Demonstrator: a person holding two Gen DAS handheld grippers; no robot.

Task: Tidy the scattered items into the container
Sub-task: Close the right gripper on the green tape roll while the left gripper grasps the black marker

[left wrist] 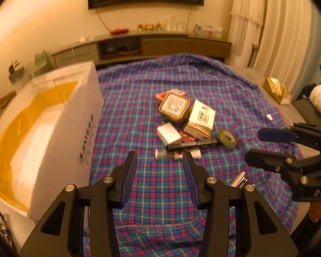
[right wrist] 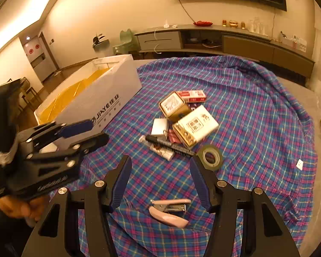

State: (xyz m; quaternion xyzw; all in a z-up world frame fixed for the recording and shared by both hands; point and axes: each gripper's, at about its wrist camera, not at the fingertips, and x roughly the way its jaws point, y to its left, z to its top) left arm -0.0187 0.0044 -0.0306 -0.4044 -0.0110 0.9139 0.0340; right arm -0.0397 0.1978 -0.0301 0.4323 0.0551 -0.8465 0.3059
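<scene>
Both claws hung open and empty over plaid cloth (left wrist: 139, 98), apparently lining up first pick. Left gripper (left wrist: 160, 156) faced pile: tin (left wrist: 175, 106), marker (left wrist: 193, 145), tape roll (left wrist: 227, 137). Right gripper (right wrist: 160, 160) stood above pink stapler (right wrist: 171, 211). White box (left wrist: 60, 128) waited left of pile.

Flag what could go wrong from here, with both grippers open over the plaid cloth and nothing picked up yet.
1. The black marker lies across the clear tube and touches the tape roll; grabbing one could drag or roll the others.
2. The white-and-gold box leans on the gold tin, so lifting either may tip its neighbour.
3. The pink stapler sits apart, under the right gripper, and might be overlooked or knocked. The left gripper is open too.
</scene>
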